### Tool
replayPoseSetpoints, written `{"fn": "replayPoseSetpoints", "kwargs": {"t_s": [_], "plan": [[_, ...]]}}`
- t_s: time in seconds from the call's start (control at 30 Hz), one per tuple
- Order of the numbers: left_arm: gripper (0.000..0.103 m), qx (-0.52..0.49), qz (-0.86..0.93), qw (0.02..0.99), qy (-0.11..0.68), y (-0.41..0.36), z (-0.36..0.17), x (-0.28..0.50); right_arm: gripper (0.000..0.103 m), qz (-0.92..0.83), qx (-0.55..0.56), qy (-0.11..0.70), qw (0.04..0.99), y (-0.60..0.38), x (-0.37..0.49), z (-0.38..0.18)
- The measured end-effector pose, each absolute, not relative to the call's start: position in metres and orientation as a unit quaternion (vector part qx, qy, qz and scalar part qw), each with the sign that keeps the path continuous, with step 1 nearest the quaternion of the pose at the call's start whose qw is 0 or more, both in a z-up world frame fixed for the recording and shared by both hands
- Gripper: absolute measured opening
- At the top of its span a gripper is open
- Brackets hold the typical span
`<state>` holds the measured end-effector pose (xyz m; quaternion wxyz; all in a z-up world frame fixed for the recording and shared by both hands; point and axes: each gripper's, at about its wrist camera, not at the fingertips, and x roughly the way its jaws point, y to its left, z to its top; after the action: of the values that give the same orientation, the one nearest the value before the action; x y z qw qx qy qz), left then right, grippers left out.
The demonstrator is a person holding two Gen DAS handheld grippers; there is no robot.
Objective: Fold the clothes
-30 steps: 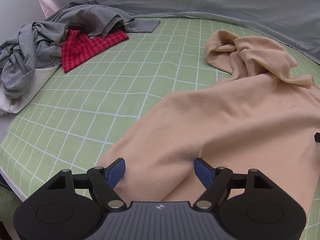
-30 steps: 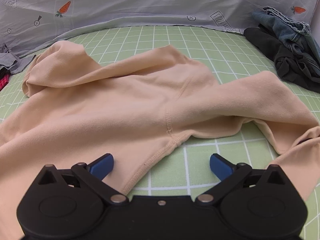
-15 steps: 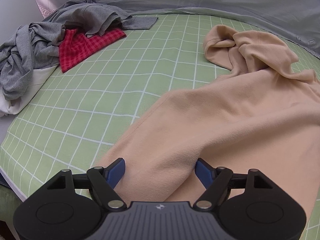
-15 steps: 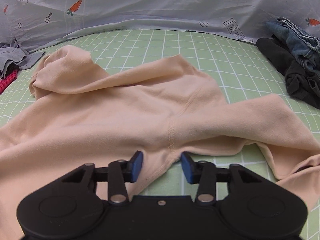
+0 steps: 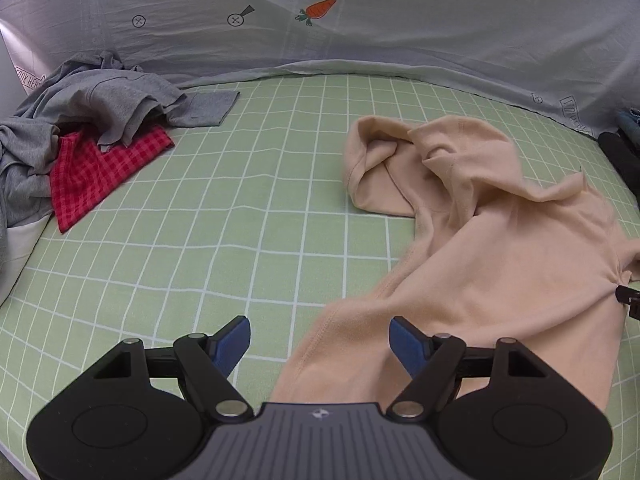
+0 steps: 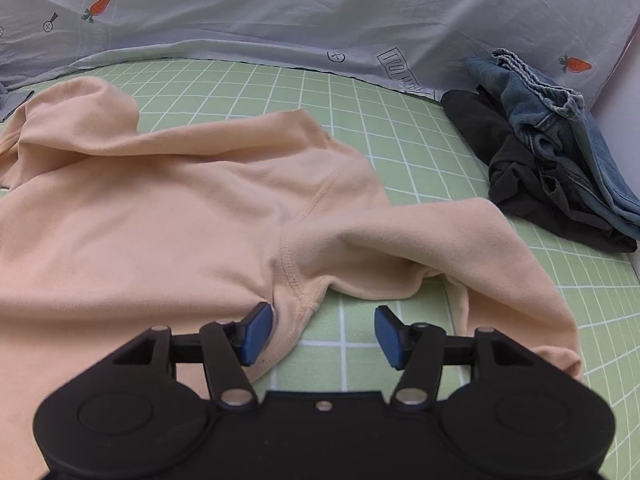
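stage: early, nothing folded | hoodie (image 5: 500, 264): rumpled on bed (image 5: 240, 220), sleeve and hood loose | left tool (image 5: 320, 338): wide, cloth between, no grip | right tool (image 6: 322, 330): opening at armpit seam, no hold | left: smooth, fold; side piles wait

Black grippers (image 5: 320, 340), blue pads (image 6: 256, 332)

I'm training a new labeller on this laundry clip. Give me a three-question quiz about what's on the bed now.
1. True or false: the peach hoodie is neatly folded.
2. The red checked cloth lies partly under which colour clothes? A black, B grey, C blue.
3. What lies on the black garment?

Key: 1 false, it lies spread and rumpled. 2 B, the grey clothes. 3 Blue jeans.
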<state>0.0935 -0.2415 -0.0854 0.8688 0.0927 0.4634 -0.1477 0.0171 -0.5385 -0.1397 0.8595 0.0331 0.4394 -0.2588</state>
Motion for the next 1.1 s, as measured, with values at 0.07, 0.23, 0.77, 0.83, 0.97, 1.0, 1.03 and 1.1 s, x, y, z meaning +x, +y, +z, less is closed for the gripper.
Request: {"fn": "replayPoseSetpoints", "kwargs": {"t_s": [0.07, 0.23, 0.77, 0.83, 0.97, 1.0, 1.03, 1.1], "plan": [[0.077, 0.087, -0.149, 0.870, 0.461, -0.245, -0.083, 0.110, 0.081, -0.280, 0.067, 0.435, 0.853, -0.550, 0.013, -0.143], [0.076, 0.083, -0.146, 0.870, 0.464, -0.260, -0.091, 0.158, 0.103, -0.315, 0.157, 0.424, 0.835, -0.572, 0.001, -0.152], [0.007, 0.075, -0.109, 0.882, 0.452, -0.286, -0.127, 0.250, 0.103, -0.332, 0.174, 0.434, 0.820, -0.571, 0.009, -0.153], [0.007, 0.091, -0.061, 0.902, 0.417, -0.269, -0.112, 0.256, 0.103, -0.333, 0.175, 0.435, 0.818, -0.571, 0.009, -0.153], [0.006, 0.097, 0.029, 0.927, 0.362, -0.221, -0.078, 0.271, 0.103, -0.334, 0.176, 0.436, 0.817, -0.570, 0.010, -0.154], [0.007, 0.094, 0.041, 0.928, 0.359, -0.208, -0.073, 0.274, 0.103, -0.334, 0.175, 0.436, 0.817, -0.570, 0.010, -0.154], [0.007, 0.091, 0.053, 0.928, 0.356, -0.195, -0.068, 0.278, 0.103, -0.333, 0.175, 0.435, 0.818, -0.570, 0.009, -0.154], [0.007, 0.098, 0.078, 0.927, 0.354, -0.177, -0.063, 0.282, 0.103, -0.332, 0.175, 0.436, 0.818, -0.571, 0.008, -0.154]]}}
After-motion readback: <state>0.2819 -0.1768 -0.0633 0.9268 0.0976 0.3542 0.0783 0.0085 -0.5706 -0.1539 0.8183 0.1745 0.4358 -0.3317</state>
